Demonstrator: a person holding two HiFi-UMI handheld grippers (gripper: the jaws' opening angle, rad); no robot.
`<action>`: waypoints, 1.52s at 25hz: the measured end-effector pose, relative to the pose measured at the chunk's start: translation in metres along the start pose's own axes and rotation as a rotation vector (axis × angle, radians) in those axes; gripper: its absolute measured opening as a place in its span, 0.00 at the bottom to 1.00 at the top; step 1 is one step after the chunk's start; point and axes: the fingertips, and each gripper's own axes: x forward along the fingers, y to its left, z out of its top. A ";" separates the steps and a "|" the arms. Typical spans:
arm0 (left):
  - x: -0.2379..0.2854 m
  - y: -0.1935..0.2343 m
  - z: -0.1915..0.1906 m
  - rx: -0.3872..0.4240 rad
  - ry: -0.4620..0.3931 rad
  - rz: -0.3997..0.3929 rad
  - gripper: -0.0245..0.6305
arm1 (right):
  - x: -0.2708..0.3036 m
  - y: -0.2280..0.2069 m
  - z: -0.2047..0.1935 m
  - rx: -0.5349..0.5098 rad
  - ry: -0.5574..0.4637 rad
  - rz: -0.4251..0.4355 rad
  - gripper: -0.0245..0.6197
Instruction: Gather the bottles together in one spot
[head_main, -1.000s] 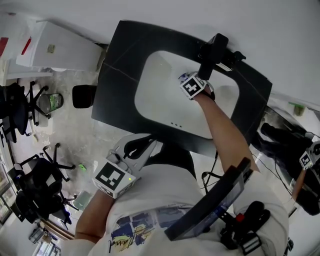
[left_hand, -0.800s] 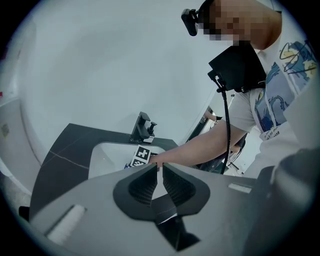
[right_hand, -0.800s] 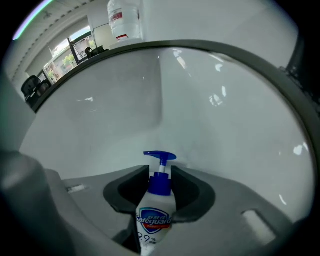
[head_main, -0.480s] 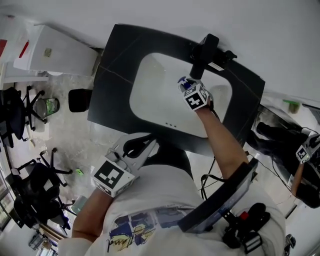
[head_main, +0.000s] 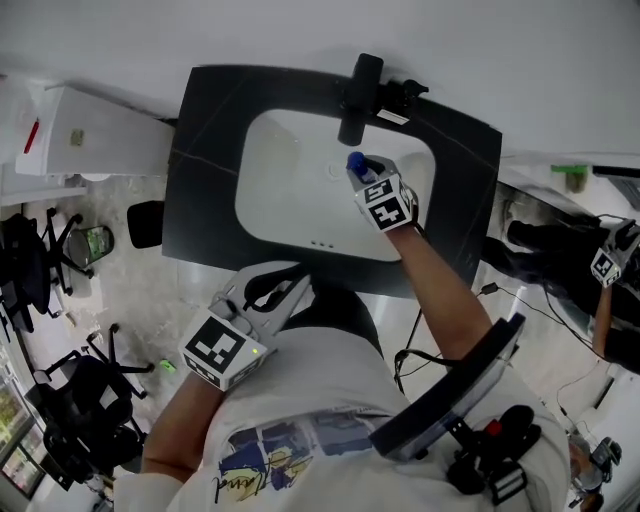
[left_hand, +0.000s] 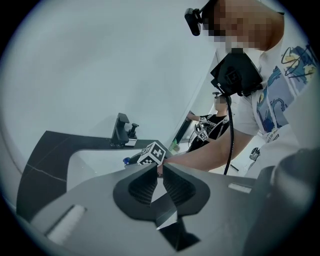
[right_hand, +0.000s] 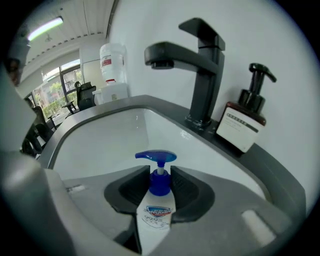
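A white pump bottle with a blue pump head (right_hand: 159, 207) stands upright between the jaws of my right gripper (right_hand: 160, 187), whose pads press on its neck. In the head view this gripper (head_main: 362, 172) hangs over the white sink basin (head_main: 290, 180), the bottle's blue pump (head_main: 357, 162) showing just in front of the black faucet (head_main: 358, 95). A dark pump bottle with a white label (right_hand: 245, 125) stands on the counter to the right of the faucet (right_hand: 202, 75). My left gripper (left_hand: 160, 169) is held back by the person's torso (head_main: 285, 290), its tips together and empty.
The dark counter (head_main: 205, 200) surrounds the basin. A white water dispenser (head_main: 80, 130) and office chairs (head_main: 40, 240) stand to the left on the floor. Another person with a marker cube (head_main: 605, 265) is at the far right.
My right gripper has closed on the blue-pump bottle and come slightly back from the faucet over the basin. The left gripper has stayed put.
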 end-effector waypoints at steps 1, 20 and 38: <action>0.002 -0.003 0.000 0.006 0.002 -0.007 0.10 | -0.006 -0.002 -0.001 0.012 -0.013 -0.009 0.23; 0.029 -0.023 0.010 0.074 0.023 -0.089 0.10 | -0.117 -0.069 0.025 0.229 -0.284 -0.204 0.23; 0.026 -0.029 0.023 0.088 0.000 -0.056 0.10 | -0.185 -0.180 0.085 0.308 -0.435 -0.426 0.23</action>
